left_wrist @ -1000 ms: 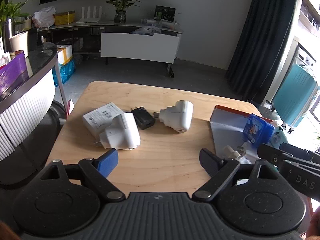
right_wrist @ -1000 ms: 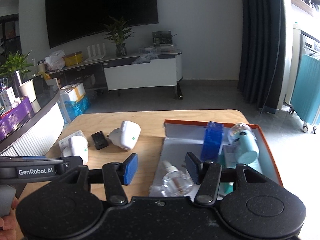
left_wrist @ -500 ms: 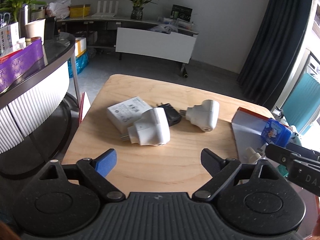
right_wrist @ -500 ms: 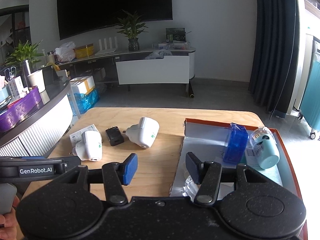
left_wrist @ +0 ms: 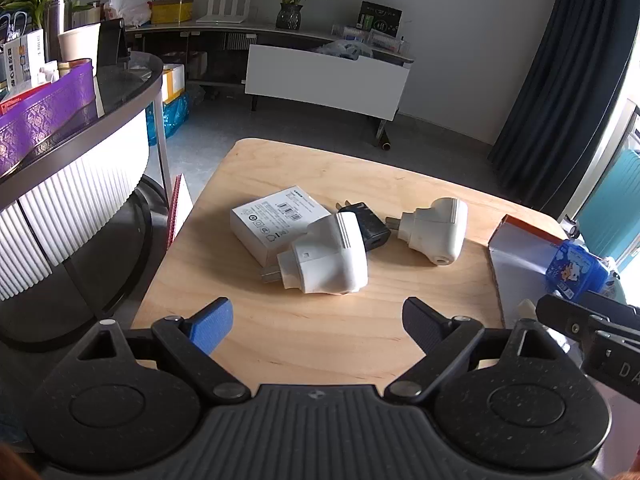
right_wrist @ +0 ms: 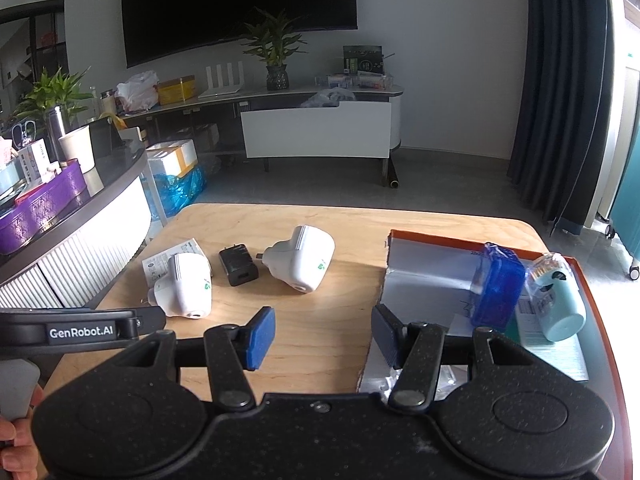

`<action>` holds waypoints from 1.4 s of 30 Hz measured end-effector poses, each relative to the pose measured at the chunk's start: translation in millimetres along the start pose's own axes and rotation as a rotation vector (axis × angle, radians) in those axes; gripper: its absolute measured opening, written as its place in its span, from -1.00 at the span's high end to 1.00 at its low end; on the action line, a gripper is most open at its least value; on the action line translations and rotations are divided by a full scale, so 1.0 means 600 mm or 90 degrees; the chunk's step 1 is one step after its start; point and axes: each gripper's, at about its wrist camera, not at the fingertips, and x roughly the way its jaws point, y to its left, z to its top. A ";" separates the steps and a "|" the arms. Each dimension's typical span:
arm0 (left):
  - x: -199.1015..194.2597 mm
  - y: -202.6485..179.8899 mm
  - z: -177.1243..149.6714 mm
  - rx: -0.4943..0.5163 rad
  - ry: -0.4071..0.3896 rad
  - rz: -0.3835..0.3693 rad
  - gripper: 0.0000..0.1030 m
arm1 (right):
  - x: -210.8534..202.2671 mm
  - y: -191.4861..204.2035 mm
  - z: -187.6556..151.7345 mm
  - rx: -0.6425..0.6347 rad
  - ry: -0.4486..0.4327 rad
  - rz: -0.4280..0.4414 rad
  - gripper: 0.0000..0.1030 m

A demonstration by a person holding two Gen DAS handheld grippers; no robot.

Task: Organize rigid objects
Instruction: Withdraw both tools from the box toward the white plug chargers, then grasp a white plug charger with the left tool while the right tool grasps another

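Two white plug adapters lie on the wooden table (left_wrist: 320, 340): the near one (left_wrist: 326, 260) (right_wrist: 186, 290) and the far one (left_wrist: 438, 230) (right_wrist: 302, 258). A black charger (left_wrist: 370, 226) (right_wrist: 239, 267) lies between them, and a white box (left_wrist: 276, 226) (right_wrist: 160, 264) sits behind the near adapter. An orange-rimmed tray (right_wrist: 424, 276) (left_wrist: 516, 268) at the right holds a blue box (right_wrist: 496, 290) (left_wrist: 574, 268) and a pale blue bottle (right_wrist: 558, 304). My left gripper (left_wrist: 318, 326) is open and empty, just short of the near adapter. My right gripper (right_wrist: 322, 338) is open and empty over the tray's left edge.
A curved dark counter (left_wrist: 100, 120) with a purple tray (left_wrist: 44, 108) stands left of the table. A TV console (right_wrist: 316, 128) with plants is at the back. Dark curtains (right_wrist: 560, 100) hang at the right. A teal suitcase (left_wrist: 612, 208) stands beyond the tray.
Both grippers have pulled back and tilted up, so the objects sit farther away and lower in view. A small bottle near the right gripper in the tray has dropped out of sight.
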 end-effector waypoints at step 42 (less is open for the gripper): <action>0.117 -0.011 0.016 0.016 -0.014 0.036 -0.66 | 0.101 -0.010 0.011 0.015 0.034 0.020 -0.35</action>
